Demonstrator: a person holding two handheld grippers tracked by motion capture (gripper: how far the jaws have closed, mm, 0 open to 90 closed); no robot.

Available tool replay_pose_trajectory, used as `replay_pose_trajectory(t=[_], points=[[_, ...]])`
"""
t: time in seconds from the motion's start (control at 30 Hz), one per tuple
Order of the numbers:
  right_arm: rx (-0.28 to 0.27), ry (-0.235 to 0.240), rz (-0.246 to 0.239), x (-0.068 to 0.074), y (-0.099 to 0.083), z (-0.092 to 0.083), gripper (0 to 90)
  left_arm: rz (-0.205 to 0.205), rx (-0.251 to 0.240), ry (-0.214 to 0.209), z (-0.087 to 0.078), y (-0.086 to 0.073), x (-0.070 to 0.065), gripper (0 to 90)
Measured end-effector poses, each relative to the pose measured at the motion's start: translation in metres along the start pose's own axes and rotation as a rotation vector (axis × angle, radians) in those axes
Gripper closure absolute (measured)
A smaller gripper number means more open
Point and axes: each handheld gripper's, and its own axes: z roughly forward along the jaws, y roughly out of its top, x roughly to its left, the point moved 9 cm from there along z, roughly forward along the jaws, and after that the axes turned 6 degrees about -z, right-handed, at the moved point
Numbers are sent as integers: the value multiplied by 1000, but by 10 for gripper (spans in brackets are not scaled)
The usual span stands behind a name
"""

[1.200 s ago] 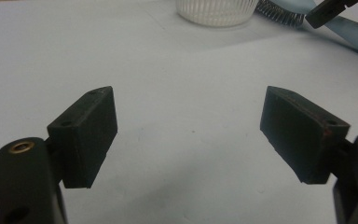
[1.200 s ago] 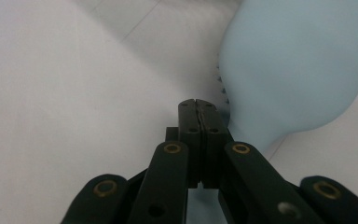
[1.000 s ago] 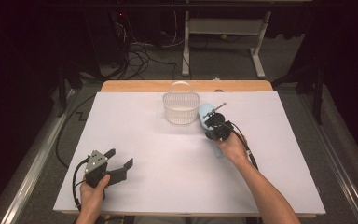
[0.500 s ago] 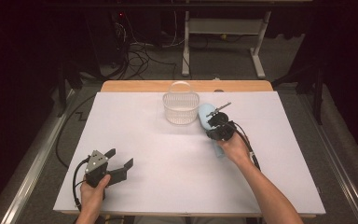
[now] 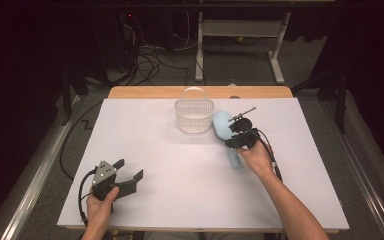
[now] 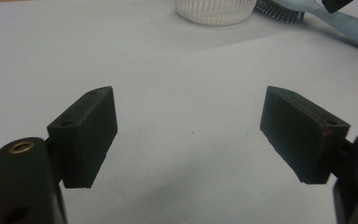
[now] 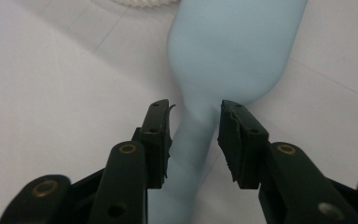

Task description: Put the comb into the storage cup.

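right hand-held gripper (image 7: pixel 193 135) jaws opening, releasing pale blue hairbrush (image 5: pixel 223 125) lying beside white basket (image 5: pixel 194 116); left hand-held gripper (image 6: pixel 189 135) idling open.

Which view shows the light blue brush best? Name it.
The right gripper view: the light blue brush fills the frame, its handle between the just-opened fingers, untouched. The high view shows it small beside the basket; the left gripper view catches bristles and handle at the top edge.
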Motion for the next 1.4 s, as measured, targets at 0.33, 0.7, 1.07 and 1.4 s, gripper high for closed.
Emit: replay_pose_trajectory(t=[0.33,0.7,1.07,1.4], points=[[20,-30,58,-5,1,8,567,4,2,-3,0,0,-1,197],[44,-34,87,-4,-1,9,561,5,2,-3,1,0,-1,197],[90,-36,94,0,-5,20,577,9,3,-3,1,0,-2,197],[87,-48,125,0,-4,28,610,8,2,-4,1,0,-2,197]])
